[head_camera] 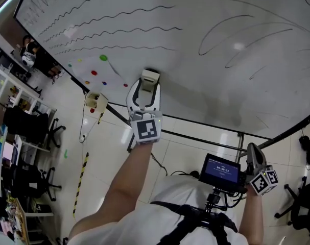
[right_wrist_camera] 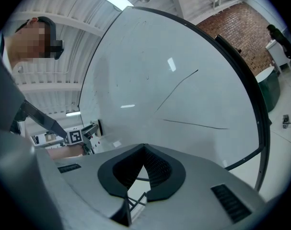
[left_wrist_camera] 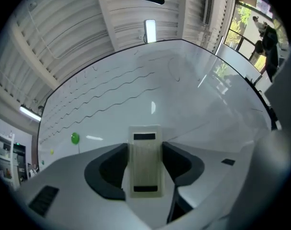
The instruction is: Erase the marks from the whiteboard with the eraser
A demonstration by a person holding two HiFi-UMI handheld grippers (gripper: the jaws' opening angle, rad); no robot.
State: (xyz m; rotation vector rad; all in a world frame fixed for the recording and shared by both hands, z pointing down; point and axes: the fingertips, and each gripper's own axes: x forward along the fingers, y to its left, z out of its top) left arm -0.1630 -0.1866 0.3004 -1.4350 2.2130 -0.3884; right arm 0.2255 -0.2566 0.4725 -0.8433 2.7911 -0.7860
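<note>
Eraser (left_wrist_camera: 145, 162) in left gripper (head_camera: 148, 83), against whiteboard's (head_camera: 206, 14) lower part, wavy lines (head_camera: 109, 32) up left of it, curved marks (head_camera: 236, 34) to its right, right gripper (head_camera: 253, 154) well below, beside screen (head_camera: 222, 170).

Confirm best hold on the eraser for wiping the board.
Across its two long sides, mid-length, from behind, as the left tool holds the eraser now: it's a narrow block, so the jaws span its width and its far end juts free toward the whiteboard.
</note>
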